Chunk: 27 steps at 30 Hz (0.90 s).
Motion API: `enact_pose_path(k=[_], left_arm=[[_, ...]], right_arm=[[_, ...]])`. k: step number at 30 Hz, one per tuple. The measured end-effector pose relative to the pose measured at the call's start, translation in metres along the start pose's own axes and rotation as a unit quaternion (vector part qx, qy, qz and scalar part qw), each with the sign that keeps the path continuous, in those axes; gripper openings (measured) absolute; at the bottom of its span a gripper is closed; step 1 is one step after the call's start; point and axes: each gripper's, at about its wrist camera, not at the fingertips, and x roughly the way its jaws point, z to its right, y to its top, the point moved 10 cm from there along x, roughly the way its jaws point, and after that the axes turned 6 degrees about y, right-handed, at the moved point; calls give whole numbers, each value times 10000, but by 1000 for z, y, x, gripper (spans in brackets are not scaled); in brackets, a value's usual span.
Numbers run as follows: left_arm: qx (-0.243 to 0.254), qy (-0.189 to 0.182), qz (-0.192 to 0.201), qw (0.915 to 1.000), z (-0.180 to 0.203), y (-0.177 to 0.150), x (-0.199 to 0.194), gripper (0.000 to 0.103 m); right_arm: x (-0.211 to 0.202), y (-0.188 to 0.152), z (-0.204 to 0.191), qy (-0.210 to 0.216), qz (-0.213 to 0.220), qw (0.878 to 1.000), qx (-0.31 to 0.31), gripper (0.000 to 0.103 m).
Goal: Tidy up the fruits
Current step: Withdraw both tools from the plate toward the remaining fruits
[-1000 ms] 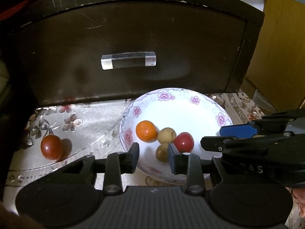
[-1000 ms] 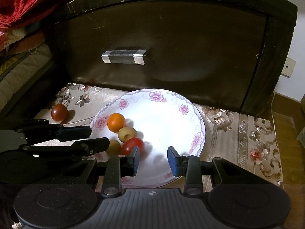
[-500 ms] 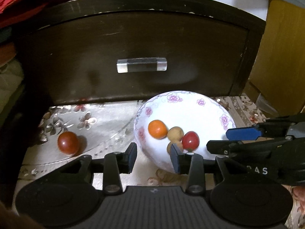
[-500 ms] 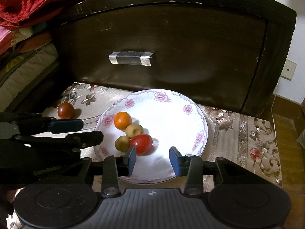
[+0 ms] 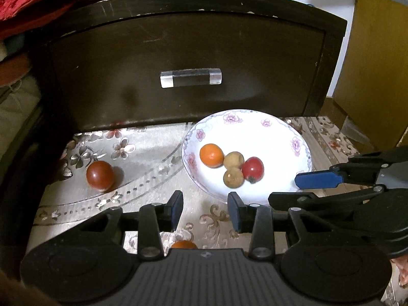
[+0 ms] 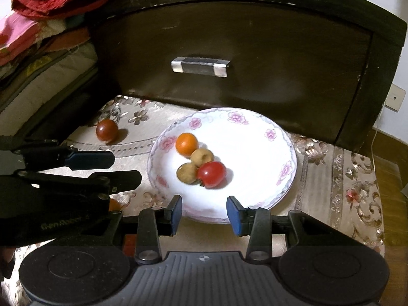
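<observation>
The left gripper (image 5: 205, 210), whose side reads "GenRobot" in the right wrist view, and the right gripper (image 6: 204, 214) both hold their blue-padded fingers spread wide with nothing between them, hovering over the near edge of the floral cloth (image 5: 142, 153) on the tabletop. Just beyond them a white plate (image 6: 255, 137) rimmed with pink flowers carries an orange fruit (image 6: 187, 143), two brownish round fruits (image 6: 202, 156) and a glossy red tomato (image 6: 211, 174), all touching. A darker tomato (image 5: 100, 175) lies apart on the cloth, left of the plate.
</observation>
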Motion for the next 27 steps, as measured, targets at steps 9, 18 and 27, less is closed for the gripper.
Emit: enact_pose_path(k=[9,18,27], left_arm=[[-26,48,-38,10000,-5,-9,-10,44],[-32,81,-78,9999,-8,-19,-24,44],[-75,125,-94,9998,-13,-27,-35,44]], right_arm=[[-2,-3,-8,75,-47,9999,-71,36],[-7,-8,-20,156,-68,9997,-170,36],[-13,-11,-32,208,-63,9994,-257,36]])
